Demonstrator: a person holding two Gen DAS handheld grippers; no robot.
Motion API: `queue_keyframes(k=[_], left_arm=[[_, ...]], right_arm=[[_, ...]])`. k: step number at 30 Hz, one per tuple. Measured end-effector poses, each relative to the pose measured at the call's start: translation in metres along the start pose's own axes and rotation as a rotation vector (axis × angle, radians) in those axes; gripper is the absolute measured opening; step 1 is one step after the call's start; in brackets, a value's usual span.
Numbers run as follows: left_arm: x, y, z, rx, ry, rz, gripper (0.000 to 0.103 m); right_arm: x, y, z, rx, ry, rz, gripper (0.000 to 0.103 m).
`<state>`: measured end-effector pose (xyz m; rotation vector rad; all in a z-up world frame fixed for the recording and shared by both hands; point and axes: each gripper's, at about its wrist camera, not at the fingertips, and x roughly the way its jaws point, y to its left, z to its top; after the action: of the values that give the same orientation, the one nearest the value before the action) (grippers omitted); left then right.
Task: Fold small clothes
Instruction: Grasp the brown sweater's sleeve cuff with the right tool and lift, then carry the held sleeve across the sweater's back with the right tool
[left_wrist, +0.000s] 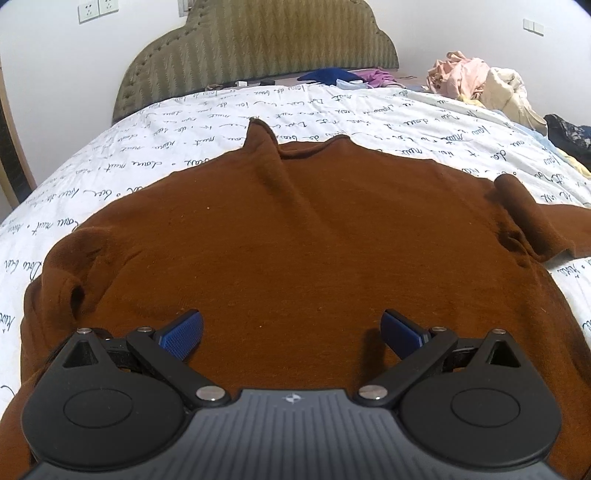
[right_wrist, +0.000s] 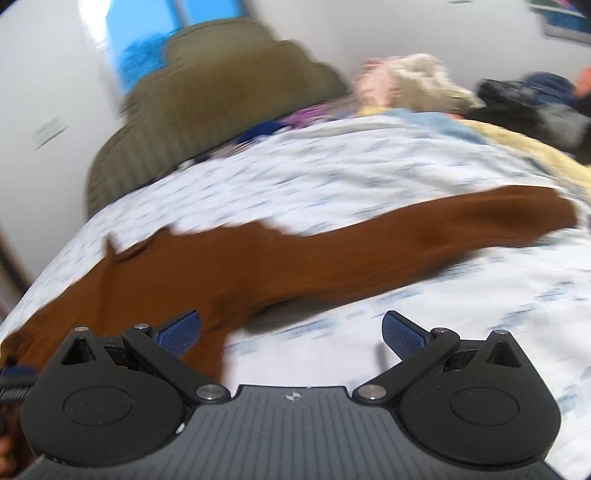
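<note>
On the bed (left_wrist: 221, 122), brown sweater (left_wrist: 295, 229) spread flat, left hand-held gripper (left_wrist: 291, 326) wide above its body, right hand-held gripper (right_wrist: 291, 326) wide, empty, near the outstretched sleeve (right_wrist: 461, 225).

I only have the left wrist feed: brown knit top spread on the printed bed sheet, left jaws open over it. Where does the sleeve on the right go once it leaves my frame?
Observer: In the right wrist view the long brown sleeve lies stretched out flat across the white script-printed sheet, its cuff toward the far right side of the bed.
Operator: Right gripper state?
Observer: The right gripper is open, nothing between the pads, with the sleeve beyond its tips.
Operator: Is that feed clean?
Observer: No, it is motion-blurred; the print on the sheet is smeared.
</note>
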<state>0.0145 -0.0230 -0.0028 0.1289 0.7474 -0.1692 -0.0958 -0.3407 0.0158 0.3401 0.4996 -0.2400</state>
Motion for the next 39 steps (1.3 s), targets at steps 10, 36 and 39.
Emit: queue_keyframes(k=[10, 36, 39], left_arm=[[0.004, -0.009, 0.000, 0.036, 0.008, -0.004, 0.103], [-0.005, 0.014, 0.012, 0.063, -0.046, 0.106, 0.103], [-0.004, 0.022, 0.014, 0.045, -0.048, 0.132, 0.103]], right_arm=[[0.015, -0.138, 0.030, 0.341, -0.080, -0.176, 0.101], [-0.007, -0.166, 0.099, 0.377, -0.411, -0.432, 0.015], [-0.024, -0.128, 0.109, 0.243, -0.475, -0.438, 0.015]])
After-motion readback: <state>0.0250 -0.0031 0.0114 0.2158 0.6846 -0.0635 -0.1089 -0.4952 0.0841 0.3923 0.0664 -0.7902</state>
